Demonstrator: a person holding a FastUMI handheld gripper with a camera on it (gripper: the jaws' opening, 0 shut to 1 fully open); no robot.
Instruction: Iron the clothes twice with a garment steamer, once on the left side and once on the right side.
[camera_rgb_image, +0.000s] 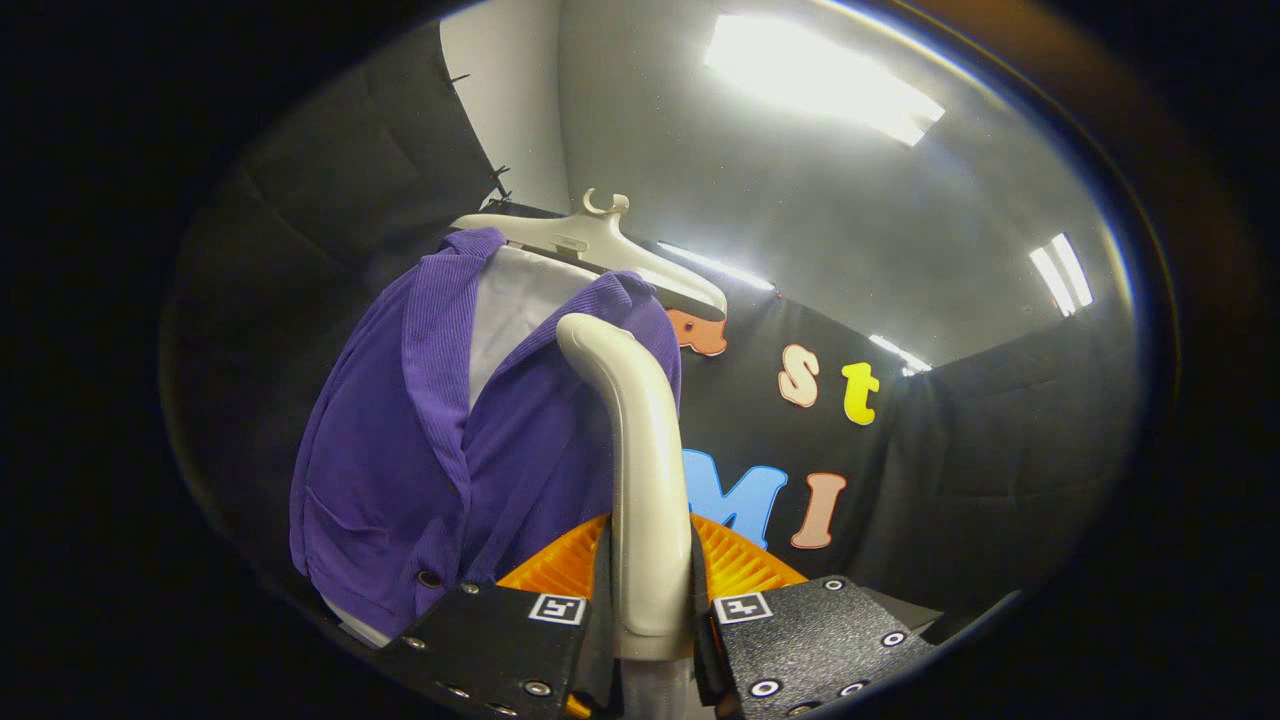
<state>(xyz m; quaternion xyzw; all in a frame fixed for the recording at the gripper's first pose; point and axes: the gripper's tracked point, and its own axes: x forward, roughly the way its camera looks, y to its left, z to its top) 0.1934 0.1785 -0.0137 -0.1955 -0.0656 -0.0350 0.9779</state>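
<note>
My gripper is shut on the cream handle of the garment steamer, which rises between the fingers and curves forward at its top. The steamer's head is turned away and hidden behind the handle. Beyond it hangs a purple cardigan over a white inner garment on a cream hanger. The top of the handle overlaps the cardigan's right front panel near the shoulder; whether it touches the cloth I cannot tell.
Black cloth walls close in the booth behind and to both sides of the cardigan. A pale ceiling with bright strip lights is overhead. Dark buttons run down the cardigan's lower front.
</note>
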